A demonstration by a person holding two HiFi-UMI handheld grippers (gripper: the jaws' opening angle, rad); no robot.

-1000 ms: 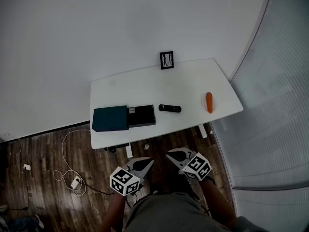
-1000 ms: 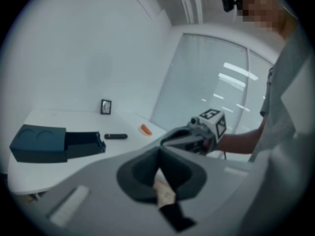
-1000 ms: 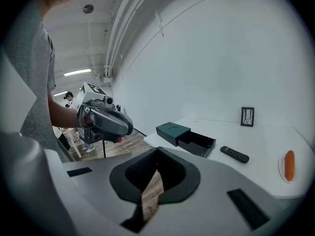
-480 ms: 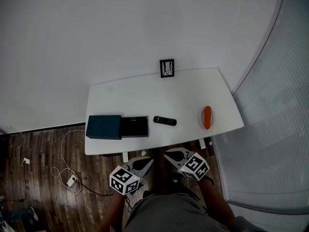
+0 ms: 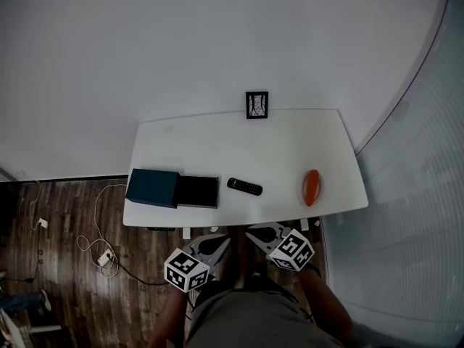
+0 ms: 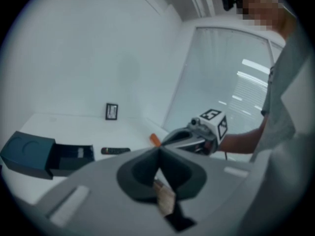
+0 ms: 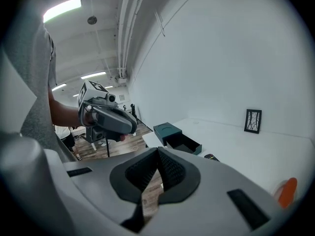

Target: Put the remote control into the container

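On table (image 5: 217, 140), remote control (image 5: 244, 187) far from jaws.

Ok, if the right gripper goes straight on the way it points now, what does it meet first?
Most likely the dark teal container, open at the white table's near corner: it sits straight beyond the right gripper's shut tips. The left gripper lies left of that line. Depth is uncertain.

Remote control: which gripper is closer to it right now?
Right, narrowly. The right gripper is shut, off the table's near edge, almost straight before the remote control; the left gripper, also shut, is beside it, further left.
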